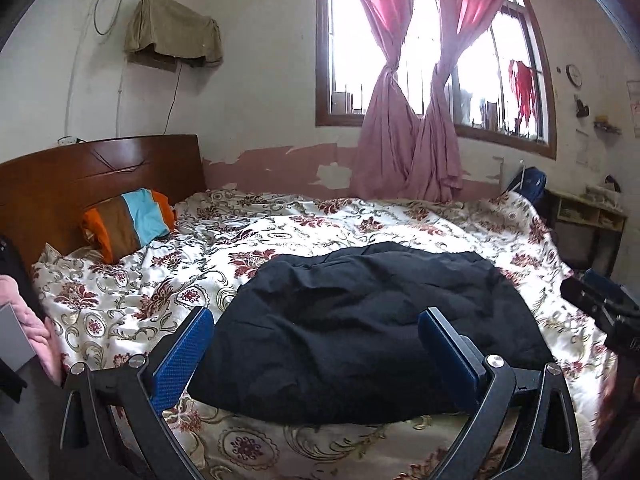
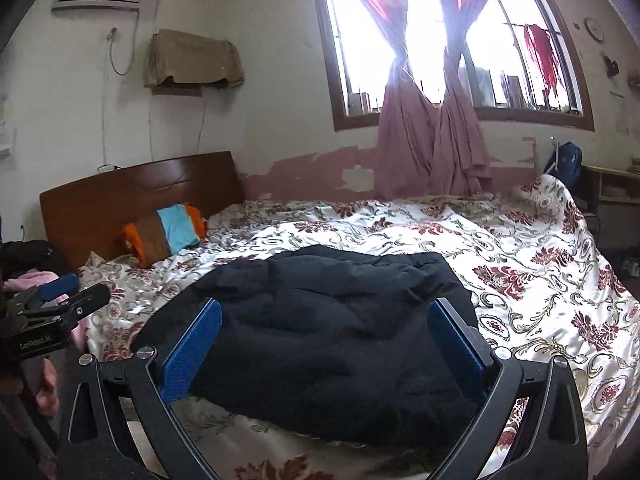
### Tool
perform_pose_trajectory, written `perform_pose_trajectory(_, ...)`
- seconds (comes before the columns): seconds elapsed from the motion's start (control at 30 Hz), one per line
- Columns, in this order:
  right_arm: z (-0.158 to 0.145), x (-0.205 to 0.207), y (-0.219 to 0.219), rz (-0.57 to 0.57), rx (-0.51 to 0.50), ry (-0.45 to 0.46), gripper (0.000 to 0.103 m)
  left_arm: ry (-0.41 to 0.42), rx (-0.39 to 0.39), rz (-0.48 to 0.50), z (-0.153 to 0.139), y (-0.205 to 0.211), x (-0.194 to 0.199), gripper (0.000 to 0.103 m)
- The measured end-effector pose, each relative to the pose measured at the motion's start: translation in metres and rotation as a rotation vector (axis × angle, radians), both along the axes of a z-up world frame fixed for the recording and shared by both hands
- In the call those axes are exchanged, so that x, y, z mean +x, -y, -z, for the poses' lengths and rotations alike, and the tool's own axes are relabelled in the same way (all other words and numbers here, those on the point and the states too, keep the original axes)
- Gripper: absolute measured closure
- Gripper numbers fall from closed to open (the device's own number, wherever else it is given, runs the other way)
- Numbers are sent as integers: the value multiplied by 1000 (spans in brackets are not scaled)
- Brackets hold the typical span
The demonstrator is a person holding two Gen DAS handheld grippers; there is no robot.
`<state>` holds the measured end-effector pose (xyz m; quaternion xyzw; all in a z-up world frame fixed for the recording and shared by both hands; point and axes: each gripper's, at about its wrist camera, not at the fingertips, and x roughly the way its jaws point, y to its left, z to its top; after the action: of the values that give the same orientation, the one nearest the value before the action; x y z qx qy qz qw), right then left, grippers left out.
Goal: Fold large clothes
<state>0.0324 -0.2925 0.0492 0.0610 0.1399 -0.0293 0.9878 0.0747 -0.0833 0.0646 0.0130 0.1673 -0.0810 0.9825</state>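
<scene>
The left hand-held gripper (image 1: 316, 344) hangs with its blue pads spread wide and nothing between them; the right hand-held gripper (image 2: 326, 338) is spread the same way, also empty. Just beyond both sets of fingertips, and apart from them, lies the black garment (image 1: 360, 328), folded into a thick, rumpled bundle on the near part of the bed (image 1: 400, 224). Its long axis runs across the bed, roughly side to side as the cameras see it; which end is collar or hem cannot be told. The garment rests on a white floral bedspread (image 2: 540, 280). Left of the garment, toward the wooden headboard (image 1: 100, 176), sits a striped pillow (image 1: 132, 224). Beyond the garment, past the far edge of the bed, knotted pink curtains (image 1: 404, 136) hang before a bright window (image 1: 492, 72) in a wall with peeling paint.
</scene>
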Motion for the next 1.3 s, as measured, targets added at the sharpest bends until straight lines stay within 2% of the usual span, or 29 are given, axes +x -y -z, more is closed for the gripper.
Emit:
perform_pose_trajectory(0.13, 2, -13, -11, -40, 8, -26, 2, 12, 45, -57, -1, 2, -20, 0)
perform_pose_trajectory(0.2, 5, -22, -16, -58, 9, -34, 2, -7, 41, -71, 2, 1, -29, 0)
perform_pose_trajectory(0.4, 7, -46, -26, -53, 14, -18, 2, -45, 1, -69, 10, -5, -50, 0)
perform_pose_trajectory(0.67, 17, -75, -36, -33, 49, -20, 2, -68, 11, -31, 15, -13, -81, 0)
perform_pose_trajectory(0.77, 22, -84, -45, -47, 18, -20, 2, -67, 8, -40, 18, -18, -90, 0)
perform_pose_trajectory(1.0, 23, -100, -56, -53, -42, 38, 2, -37, -69, -25, 26, -26, -100, 0)
perform_pose_trajectory(1.17, 23, -105, -58, -52, -36, 56, 2, 5, -41, -31, 28, -23, -108, 0)
perform_pose_trajectory(1.3, 24, -104, -58, -48, -31, 54, 2, 9, -30, -32, 28, -21, -111, 0)
